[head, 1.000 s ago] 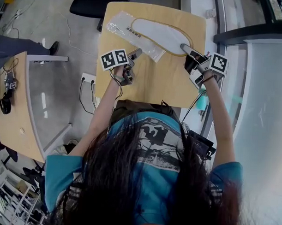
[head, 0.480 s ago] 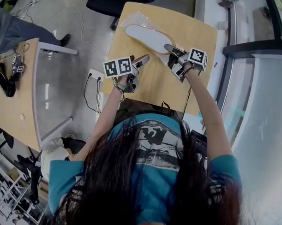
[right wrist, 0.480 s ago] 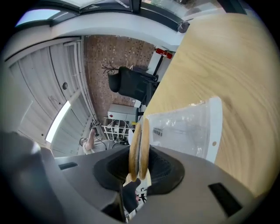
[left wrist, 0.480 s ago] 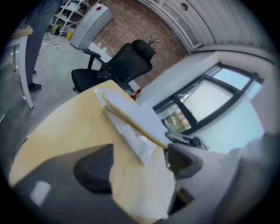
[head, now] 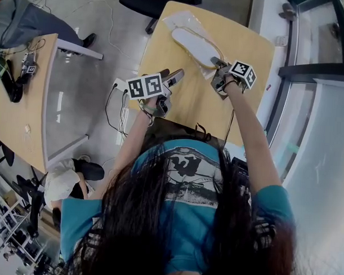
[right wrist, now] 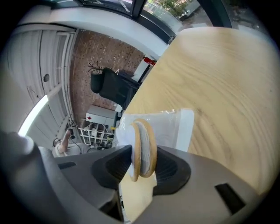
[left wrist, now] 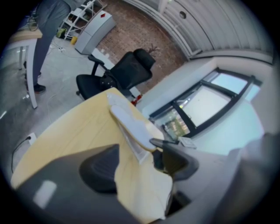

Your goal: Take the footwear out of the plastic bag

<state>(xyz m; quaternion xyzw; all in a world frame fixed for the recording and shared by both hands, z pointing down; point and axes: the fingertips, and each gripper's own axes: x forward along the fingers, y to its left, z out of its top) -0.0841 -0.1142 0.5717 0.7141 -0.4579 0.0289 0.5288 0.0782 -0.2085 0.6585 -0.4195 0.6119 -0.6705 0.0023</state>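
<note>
A wooden table (head: 196, 101) is seen from above, and a black chair (head: 148, 1) is stood at its far edge. Toward the far side of the table a clear plastic bag (head: 184, 19) is laid flat. The footwear (head: 195, 44), a flat pale pair rimmed in tan, is stretched from the bag toward the person. Its far end is overlapped with the bag, though whether that end is inside or only on top cannot be told. Its near end is found clear of the plastic.

That near end is gripped by the right gripper (head: 218, 63). In the right gripper view the two soles are seen on edge, stacked together, with a pad pressed against each side. These jaws are set narrow and have just been opening a little, with the footwear between them.

The left gripper (head: 173, 75) is held over the table, near the footwear and apart from it. Its jaws are parted widely and have just been closing somewhat. Nothing is caught between them, and only bare table is seen in the gap.
</note>
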